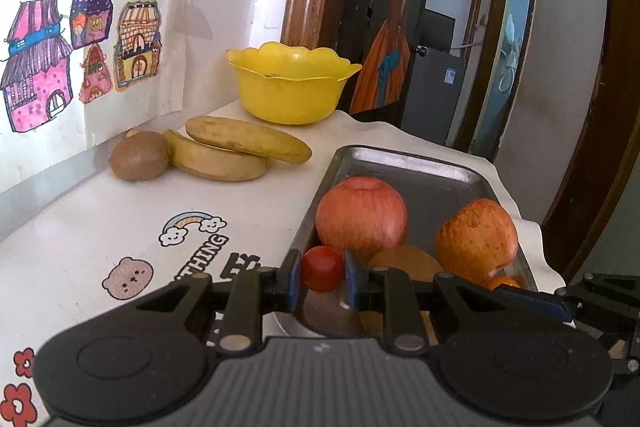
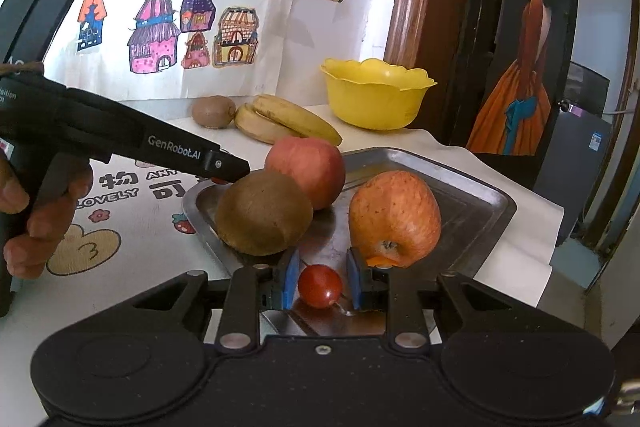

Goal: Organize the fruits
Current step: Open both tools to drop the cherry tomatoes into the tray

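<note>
Fruits lie partly in a shallow rectangular steel tray (image 2: 476,201) and partly on the white printed tablecloth (image 1: 100,223) behind it. Inside the tray stand 2 red-orange apples: a rounder one (image 2: 306,175) at the back left and a paler one (image 2: 394,217) tipped so its dried blossom end faces the right wrist camera. A large brown fuzzy kiwi (image 2: 264,213) sits in the tray's near-left part, touching the rounder apple.

In the left wrist view the left gripper (image 1: 322,277) has its blue-padded fingers (image 1: 294,281) set either side of a small red cherry tomato (image 1: 322,269) at the tray's near corner. The left pad touches the tomato, while a sliver of gap shows at the right pad, so I cannot tell whether it is truly pinched. In the right wrist view the right gripper (image 2: 322,285) straddles another small red cherry tomato (image 2: 320,286) resting on the tray floor; daylight shows on both sides of it, so the jaws stand apart and grip nothing. A sliver of something orange (image 2: 378,261) peeks from under the paler apple.

Behind the tray, on the cloth, 2 yellow bananas (image 1: 236,147) lie stacked, with a second brown kiwi (image 1: 138,155) touching their left end. Farther back stands a yellow plastic bowl with a scalloped rim (image 1: 290,83). A person's hand (image 2: 38,223) grips the left tool's handle. Children's drawings of colourful houses (image 2: 168,27) hang on the wall.
</note>
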`<action>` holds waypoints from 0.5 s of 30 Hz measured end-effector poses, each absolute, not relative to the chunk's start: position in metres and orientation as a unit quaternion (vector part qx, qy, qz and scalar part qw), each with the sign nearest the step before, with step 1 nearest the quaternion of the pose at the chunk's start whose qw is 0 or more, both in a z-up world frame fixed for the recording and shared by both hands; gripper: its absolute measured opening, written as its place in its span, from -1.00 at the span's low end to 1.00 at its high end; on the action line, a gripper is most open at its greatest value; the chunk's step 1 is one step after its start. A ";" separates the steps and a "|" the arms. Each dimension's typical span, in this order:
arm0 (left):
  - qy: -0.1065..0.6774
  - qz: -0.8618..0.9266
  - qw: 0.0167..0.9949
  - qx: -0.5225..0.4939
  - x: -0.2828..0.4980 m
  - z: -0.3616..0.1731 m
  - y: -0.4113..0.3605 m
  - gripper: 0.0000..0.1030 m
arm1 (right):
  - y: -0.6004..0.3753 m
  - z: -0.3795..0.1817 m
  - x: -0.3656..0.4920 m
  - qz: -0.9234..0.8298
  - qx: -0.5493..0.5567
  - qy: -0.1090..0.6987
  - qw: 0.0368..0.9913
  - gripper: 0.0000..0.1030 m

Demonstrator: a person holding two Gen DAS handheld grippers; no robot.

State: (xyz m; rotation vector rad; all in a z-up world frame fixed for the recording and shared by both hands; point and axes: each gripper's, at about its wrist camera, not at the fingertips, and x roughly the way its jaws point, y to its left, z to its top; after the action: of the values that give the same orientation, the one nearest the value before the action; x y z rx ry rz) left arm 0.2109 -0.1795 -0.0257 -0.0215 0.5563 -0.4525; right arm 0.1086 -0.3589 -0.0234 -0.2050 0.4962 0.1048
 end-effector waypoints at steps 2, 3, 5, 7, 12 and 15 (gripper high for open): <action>0.273 -0.224 0.936 -0.010 0.211 -0.026 -0.180 -0.51 | -0.358 -0.024 0.109 0.052 -0.103 0.246 0.962 -0.46; 0.272 -0.225 0.936 -0.010 0.210 -0.026 -0.180 -0.51 | -0.358 -0.024 0.109 0.052 -0.104 0.246 0.962 -0.45; 0.270 -0.226 0.936 -0.008 0.210 -0.026 -0.180 -0.46 | -0.358 -0.024 0.109 0.052 -0.106 0.245 0.962 -0.44; 0.269 -0.225 0.936 -0.007 0.209 -0.025 -0.180 -0.39 | -0.358 -0.024 0.108 0.051 -0.106 0.243 0.963 -0.37; 0.261 -0.223 0.939 -0.012 0.208 -0.024 -0.178 -0.05 | -0.357 -0.023 0.103 0.045 -0.108 0.232 0.966 -0.15; 0.248 -0.218 0.944 -0.019 0.205 -0.020 -0.175 0.37 | -0.359 -0.021 0.099 0.037 -0.096 0.226 0.969 -0.01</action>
State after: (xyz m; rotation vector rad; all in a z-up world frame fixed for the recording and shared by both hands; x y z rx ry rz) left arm 0.2055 -0.1755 -0.0204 -0.0386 0.5049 -0.4443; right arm 0.0990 -0.3589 -0.0211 -0.1931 0.4559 0.0752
